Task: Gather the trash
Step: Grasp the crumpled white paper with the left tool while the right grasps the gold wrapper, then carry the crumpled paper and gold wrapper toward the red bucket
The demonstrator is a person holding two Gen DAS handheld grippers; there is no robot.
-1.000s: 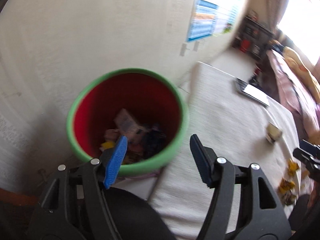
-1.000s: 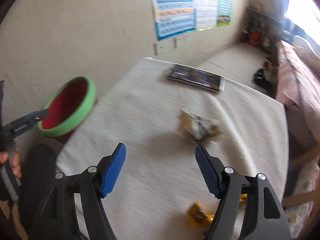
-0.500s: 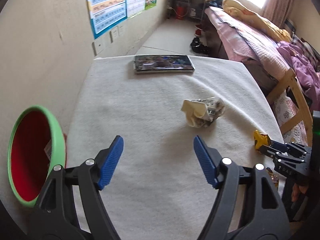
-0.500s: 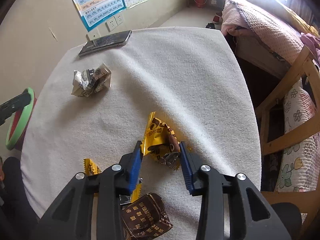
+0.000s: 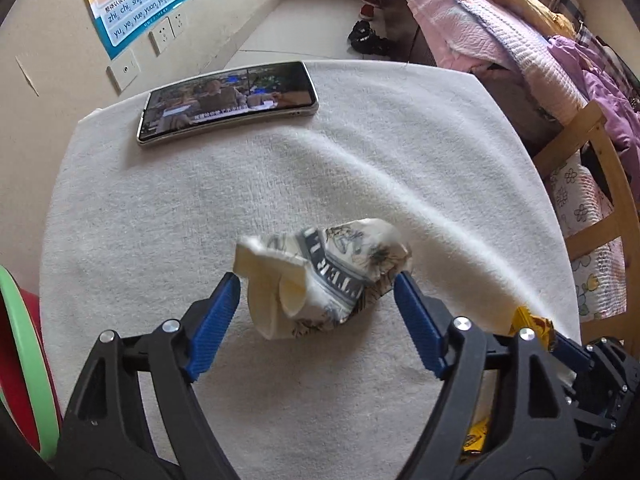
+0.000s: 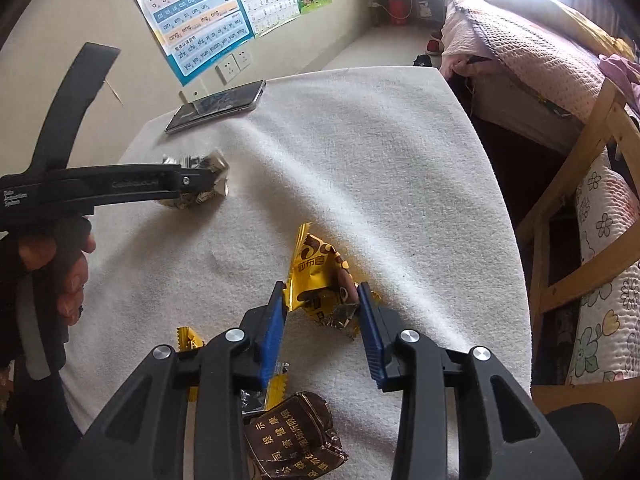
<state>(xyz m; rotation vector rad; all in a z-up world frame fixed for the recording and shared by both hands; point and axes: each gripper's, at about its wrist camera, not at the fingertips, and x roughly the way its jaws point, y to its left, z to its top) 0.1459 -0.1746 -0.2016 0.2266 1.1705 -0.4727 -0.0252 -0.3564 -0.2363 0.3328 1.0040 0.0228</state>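
Observation:
A crumpled white printed wrapper [image 5: 320,276] lies on the white towel-covered table [image 5: 360,152]. My left gripper [image 5: 318,292] is open, its blue pads on either side of the wrapper, not touching it. The wrapper also shows in the right wrist view [image 6: 200,188], partly hidden by the left gripper. My right gripper [image 6: 322,308] is closed on a yellow snack wrapper [image 6: 320,280] resting on the table. A brown wrapper [image 6: 296,440] and a small yellow wrapper [image 6: 186,338] lie beneath the right gripper. The green-rimmed red bin [image 5: 24,360] stands at the table's left edge.
A phone [image 5: 228,100] with a lit screen lies at the table's far side, also in the right wrist view [image 6: 218,104]. A wall with posters [image 6: 200,20] is behind. A wooden chair [image 6: 580,216] and a bed [image 6: 520,48] stand to the right.
My left gripper swung from over the bin to the table and now straddles the crumpled white wrapper. My right gripper moved to the yellow wrapper and narrowed around it.

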